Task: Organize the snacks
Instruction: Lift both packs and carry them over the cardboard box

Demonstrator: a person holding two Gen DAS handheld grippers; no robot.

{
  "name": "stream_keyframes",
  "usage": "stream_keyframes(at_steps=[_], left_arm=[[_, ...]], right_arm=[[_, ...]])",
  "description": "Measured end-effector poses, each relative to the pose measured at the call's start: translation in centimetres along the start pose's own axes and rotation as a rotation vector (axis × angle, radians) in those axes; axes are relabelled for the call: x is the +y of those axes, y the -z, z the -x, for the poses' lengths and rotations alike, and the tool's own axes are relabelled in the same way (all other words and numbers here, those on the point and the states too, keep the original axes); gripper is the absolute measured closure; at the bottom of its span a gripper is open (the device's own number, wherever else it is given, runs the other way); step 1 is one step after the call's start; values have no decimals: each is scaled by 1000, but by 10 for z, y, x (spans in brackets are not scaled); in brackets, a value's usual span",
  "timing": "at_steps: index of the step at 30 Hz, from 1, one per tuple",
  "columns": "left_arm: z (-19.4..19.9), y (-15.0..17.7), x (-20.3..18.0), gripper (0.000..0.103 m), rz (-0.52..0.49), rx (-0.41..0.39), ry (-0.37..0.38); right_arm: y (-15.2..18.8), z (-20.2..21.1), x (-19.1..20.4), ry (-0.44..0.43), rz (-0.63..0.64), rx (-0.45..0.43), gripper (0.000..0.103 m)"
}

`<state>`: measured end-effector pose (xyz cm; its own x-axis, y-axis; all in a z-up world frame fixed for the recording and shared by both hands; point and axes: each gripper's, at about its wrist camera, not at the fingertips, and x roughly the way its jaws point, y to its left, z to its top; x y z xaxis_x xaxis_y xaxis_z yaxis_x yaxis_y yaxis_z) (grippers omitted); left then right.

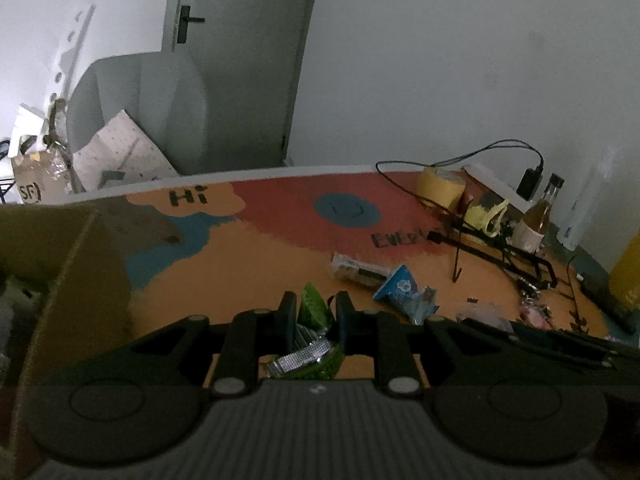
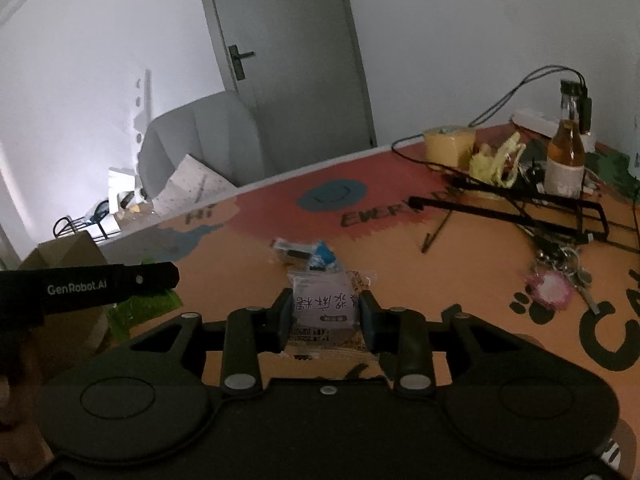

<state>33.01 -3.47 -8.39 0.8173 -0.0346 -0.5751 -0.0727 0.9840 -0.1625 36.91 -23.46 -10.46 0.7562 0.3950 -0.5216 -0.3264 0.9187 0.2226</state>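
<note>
**Mia:** Snacks are all over the painted bench (image 1: 248, 256). Look, the left claw (image 1: 313, 312) is squeezed tight on a green packet (image 1: 314, 312). Its shiny silver inside hangs down between the fingers.

**Ben:** What about the other one?

**Mia:** The right claw (image 2: 326, 316) is clamped on a pale packet (image 2: 324, 304) with dark writing on it. Both pads press on its sides, and it is up off the bench.

**Ben:** Are more snacks lying around?

**Mia:** Yes. A blue packet (image 1: 404, 292) lies on the orange part of the bench, just past the left claw. A clear wrapper (image 1: 358, 270) with something dark inside lies right next to it, touching it.

**Ben:** What is that brown thing on the left?

**Mia:** A cardboard box (image 1: 60, 264). It is close to the left claw.

**Ben:** And far back on the right?

**Mia:** A roll of yellow tape (image 1: 440, 186), a glass bottle (image 2: 566, 152) with brown drink in it, some black wires and a black wire rack (image 2: 560, 208). A pink fluffy thing with keys (image 2: 550, 286) sits near a black paw print.
</note>
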Motion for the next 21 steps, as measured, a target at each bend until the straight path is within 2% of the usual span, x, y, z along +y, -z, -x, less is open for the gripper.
stream_keyframes(at_steps=[21], left_arm=[[63,-10,27,84,27,-89,-14]], right_arm=[[-12,30,44,-51,36,-74,70]])
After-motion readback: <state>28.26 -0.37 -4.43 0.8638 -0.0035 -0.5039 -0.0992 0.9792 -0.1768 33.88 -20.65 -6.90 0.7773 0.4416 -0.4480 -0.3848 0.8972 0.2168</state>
